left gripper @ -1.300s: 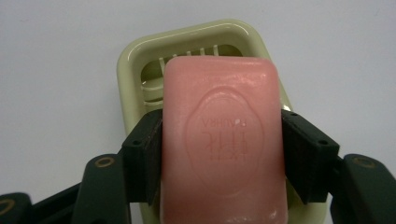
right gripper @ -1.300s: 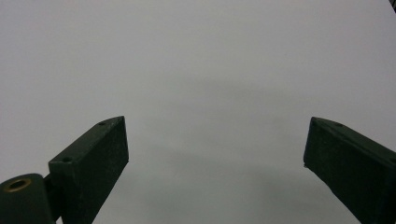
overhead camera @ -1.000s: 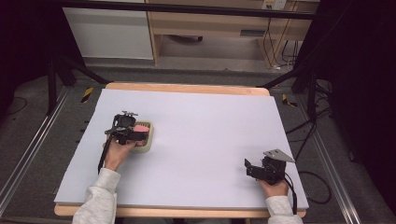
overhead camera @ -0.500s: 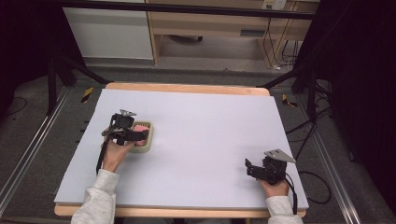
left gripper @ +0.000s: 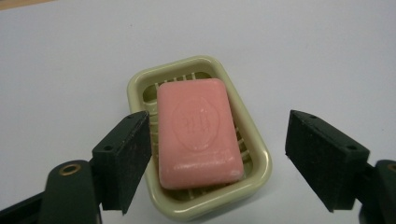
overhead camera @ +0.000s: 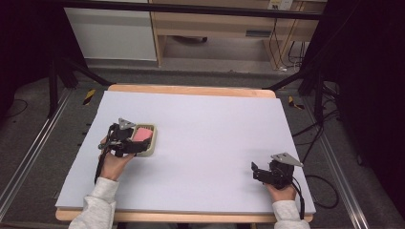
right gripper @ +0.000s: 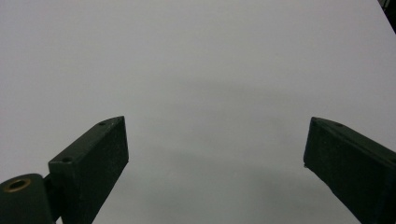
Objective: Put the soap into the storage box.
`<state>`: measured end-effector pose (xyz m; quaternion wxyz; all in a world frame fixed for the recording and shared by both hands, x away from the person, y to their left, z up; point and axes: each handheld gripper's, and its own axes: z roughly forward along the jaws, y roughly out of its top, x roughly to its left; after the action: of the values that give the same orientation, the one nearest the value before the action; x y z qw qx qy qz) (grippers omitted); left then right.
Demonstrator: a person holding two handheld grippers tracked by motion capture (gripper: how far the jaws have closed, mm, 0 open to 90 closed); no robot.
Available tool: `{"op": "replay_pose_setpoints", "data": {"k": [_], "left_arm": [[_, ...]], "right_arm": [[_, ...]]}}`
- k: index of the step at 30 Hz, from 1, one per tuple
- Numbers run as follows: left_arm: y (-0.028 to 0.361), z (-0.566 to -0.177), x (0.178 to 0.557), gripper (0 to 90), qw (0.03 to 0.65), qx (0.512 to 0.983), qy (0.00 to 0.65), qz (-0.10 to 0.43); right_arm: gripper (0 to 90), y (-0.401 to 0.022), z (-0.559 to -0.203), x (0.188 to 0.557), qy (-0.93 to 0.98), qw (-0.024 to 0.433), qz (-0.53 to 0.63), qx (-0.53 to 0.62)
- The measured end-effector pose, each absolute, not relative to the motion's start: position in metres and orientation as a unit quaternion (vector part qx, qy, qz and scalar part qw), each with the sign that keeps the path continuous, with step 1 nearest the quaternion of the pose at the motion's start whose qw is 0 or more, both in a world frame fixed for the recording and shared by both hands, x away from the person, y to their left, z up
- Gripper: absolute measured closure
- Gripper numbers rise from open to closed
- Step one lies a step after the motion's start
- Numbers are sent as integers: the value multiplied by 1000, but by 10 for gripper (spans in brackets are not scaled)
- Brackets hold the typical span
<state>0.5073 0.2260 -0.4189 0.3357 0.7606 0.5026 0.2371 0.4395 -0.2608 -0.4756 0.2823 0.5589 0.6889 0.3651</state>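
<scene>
Pink soap bar point(left gripper: 198, 133) flat in pale-green slotted dish point(left gripper: 254, 140), table's left.

Left gripper point(left gripper: 219, 163) w/ jaws just opening wide, nothing pinched btwn them, over a pink soap point(left gripper: 196, 133) lying flat in a pale green dish point(left gripper: 259, 168) on the white table point(left gripper: 303, 56).

**Around the work area**

I see a pale sheet point(overhead camera: 210, 143) that covers a wooden table point(overhead camera: 191, 90). Behind it stands a wooden shelf unit point(overhead camera: 215, 28) beside a white cabinet point(overhead camera: 112, 33). Cables point(overhead camera: 305, 138) lie on the floor at right.
</scene>
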Motion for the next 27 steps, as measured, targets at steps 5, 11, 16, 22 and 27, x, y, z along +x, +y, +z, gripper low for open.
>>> {"op": "replay_pose_setpoints", "data": {"k": [5,11,16,22,27], "left_arm": [[233,-421,494,214,351,750,501,251],[239,-427,477,188,352,747,495,271],[249,-436,463,148,346,755,495,258],[262,-444,449,116,349,755,495,252],[271,-452,441,100,351,755,495,249]], "right_arm": [[69,-262,-476,439,687,284,364,561],[69,-264,-476,439,685,285,361,565],[67,-265,-476,439,684,284,361,566],[67,-266,-477,438,684,285,359,567],[67,-267,-477,438,682,285,361,569]]}}
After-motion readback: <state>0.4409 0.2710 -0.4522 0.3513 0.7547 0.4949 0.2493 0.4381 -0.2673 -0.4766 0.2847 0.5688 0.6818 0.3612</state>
